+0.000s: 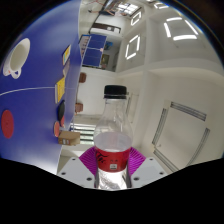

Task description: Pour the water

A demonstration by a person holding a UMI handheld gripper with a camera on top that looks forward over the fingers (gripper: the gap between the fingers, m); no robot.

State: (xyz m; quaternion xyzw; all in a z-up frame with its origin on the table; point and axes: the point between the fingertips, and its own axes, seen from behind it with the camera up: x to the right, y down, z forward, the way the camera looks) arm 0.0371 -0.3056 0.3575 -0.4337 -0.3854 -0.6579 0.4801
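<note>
The gripper (pixel 112 172) has its fingers closed narrowly on a clear plastic bottle with a black cap and red label (pixel 112 135), pink pads (pixel 88 158) pressing both its sides. The bottle stands upright between them, against a white wall (pixel 150 80) and a blue panel (pixel 35 85).

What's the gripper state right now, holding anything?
Gripper: shut on the water bottle, both pink pads pressing its lower body; bottle upright, black cap on.

White surface (pixel 150 100): small brown box (pixel 66 138) on it, near blue wall (pixel 35 85). Bottle (pixel 113 135) base hidden.
</note>
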